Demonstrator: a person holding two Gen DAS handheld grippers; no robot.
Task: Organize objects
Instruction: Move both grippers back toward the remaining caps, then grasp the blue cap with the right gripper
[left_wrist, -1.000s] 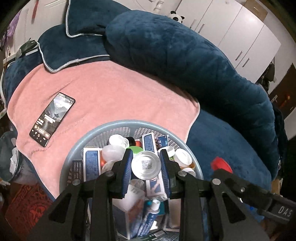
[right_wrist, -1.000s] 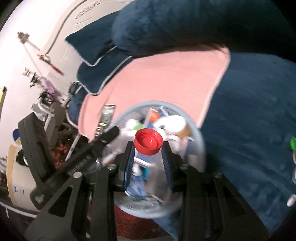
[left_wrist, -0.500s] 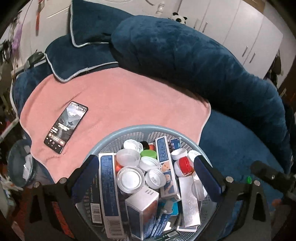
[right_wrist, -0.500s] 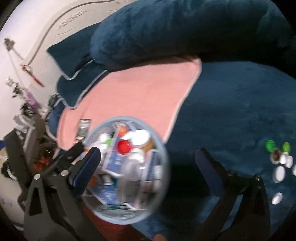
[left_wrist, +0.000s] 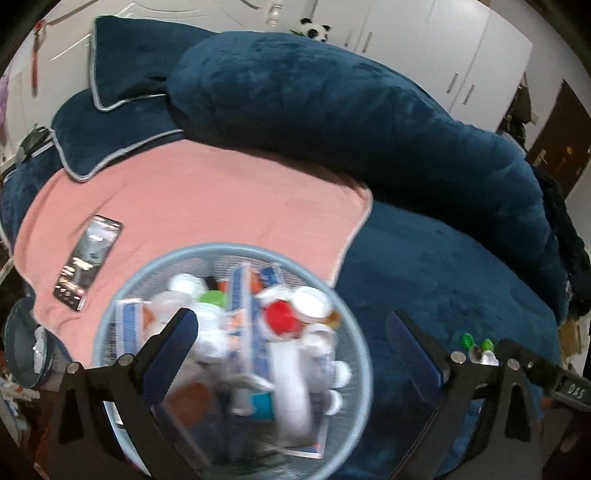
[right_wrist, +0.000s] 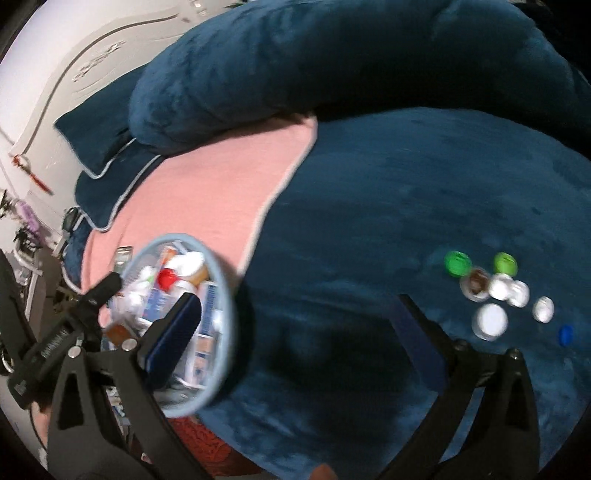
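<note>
A light blue mesh basket (left_wrist: 221, 249) stands on the bed's edge, heaped with boxes, tubes and jars; a red-capped bottle (left_wrist: 280, 319) lies near the top. My left gripper (left_wrist: 293, 350) hovers over its right half, jaws wide apart with nothing between them. In the right wrist view the basket (right_wrist: 221, 280) is at the left, and my right gripper (right_wrist: 297, 338) hangs open and empty over bare blue blanket beside it. To its right lies a cluster of loose bottles (right_wrist: 491, 291) with green, white and brown caps, and one blue cap (right_wrist: 566, 334).
A pink towel (left_wrist: 207, 199) covers the bed behind the basket, with a phone (left_wrist: 88, 262) lying on it. A long dark blue plush roll (left_wrist: 332, 110) and pillows (left_wrist: 122, 74) close off the back. White cupboards stand beyond. Dark blue blanket (right_wrist: 406, 184) spreads to the right.
Both grippers opened wide: the left let go of a white-lidded jar and the right of the red-capped bottle, both now in the basket. Both hands then swung right, away from the basket.
</note>
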